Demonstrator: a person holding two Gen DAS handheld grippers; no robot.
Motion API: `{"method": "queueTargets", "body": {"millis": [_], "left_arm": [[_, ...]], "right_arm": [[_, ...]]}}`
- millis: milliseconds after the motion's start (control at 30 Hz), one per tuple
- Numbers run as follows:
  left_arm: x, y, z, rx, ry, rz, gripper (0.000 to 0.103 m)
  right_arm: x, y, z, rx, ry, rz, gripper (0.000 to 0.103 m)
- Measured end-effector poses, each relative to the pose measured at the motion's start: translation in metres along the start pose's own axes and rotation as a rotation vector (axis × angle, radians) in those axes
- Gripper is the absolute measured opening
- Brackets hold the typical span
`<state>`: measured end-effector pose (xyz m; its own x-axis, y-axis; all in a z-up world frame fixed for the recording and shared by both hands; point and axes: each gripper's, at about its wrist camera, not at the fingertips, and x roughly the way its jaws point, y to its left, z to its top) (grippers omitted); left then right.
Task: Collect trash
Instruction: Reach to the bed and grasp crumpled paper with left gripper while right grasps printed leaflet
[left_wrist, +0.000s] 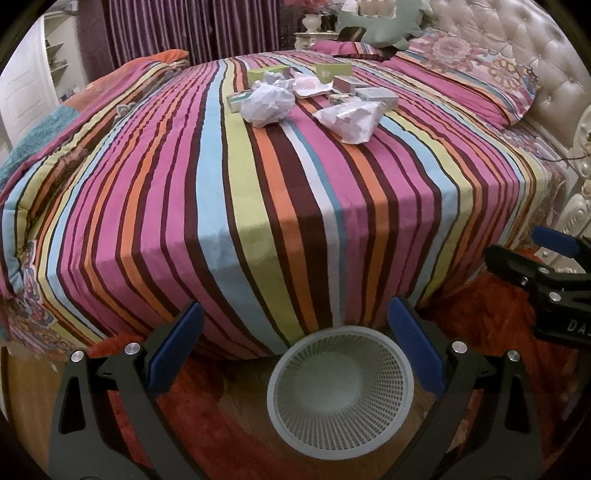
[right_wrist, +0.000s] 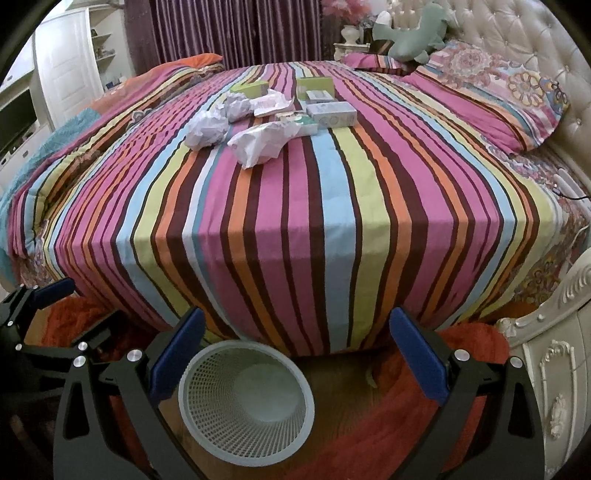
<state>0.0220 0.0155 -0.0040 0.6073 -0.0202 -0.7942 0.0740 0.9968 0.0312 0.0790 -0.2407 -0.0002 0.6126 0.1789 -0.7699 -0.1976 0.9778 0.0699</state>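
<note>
We see the trash (left_wrist: 306, 94) heaped near the middle of a striped bedspread (left_wrist: 258, 206), well apart from both tools: crumpled white paper balls (right_wrist: 207, 129), a torn wrapper (left_wrist: 351, 116) and several small cartons (right_wrist: 332, 114) whose printing is too blurred for us to read. How many boxes lie under the paper we cannot tell. On the floor at the foot of the bed stands an empty white mesh wastebasket (left_wrist: 340, 395), its mouth facing up; its lower rim is partly cut off by the left gripper's frame. Our left gripper (left_wrist: 295, 350) hangs above the basket, level and pointed at the bed, blue pads (left_wrist: 177, 347) spread wide with nothing between them. Our right gripper (right_wrist: 295, 354) sits just beside it in the same posture, likewise released and empty, the basket showing near its left finger. Each tool appears only as a clipped black edge in the other's view. A green plush toy (right_wrist: 410, 33) is cropped at the top by the headboard (right_wrist: 517, 48).
</note>
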Motion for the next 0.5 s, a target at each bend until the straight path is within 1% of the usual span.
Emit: {"method": "queueTargets", "body": {"millis": [200, 333, 500], "left_arm": [[0.009, 0.004, 0.012, -0.005, -0.002, -0.006, 0.097], [0.018, 0.007, 0.018, -0.008, 0.011, -0.005, 0.097], [0.028, 0.018, 0.032, -0.042, 0.007, -0.014, 0.097]], "right_arm": [[0.013, -0.007, 0.01, 0.024, 0.016, 0.006, 0.096], [0.02, -0.01, 0.013, 0.021, 0.019, -0.001, 0.096], [0.03, -0.018, 0.022, 0.028, 0.014, -0.013, 0.096]]}}
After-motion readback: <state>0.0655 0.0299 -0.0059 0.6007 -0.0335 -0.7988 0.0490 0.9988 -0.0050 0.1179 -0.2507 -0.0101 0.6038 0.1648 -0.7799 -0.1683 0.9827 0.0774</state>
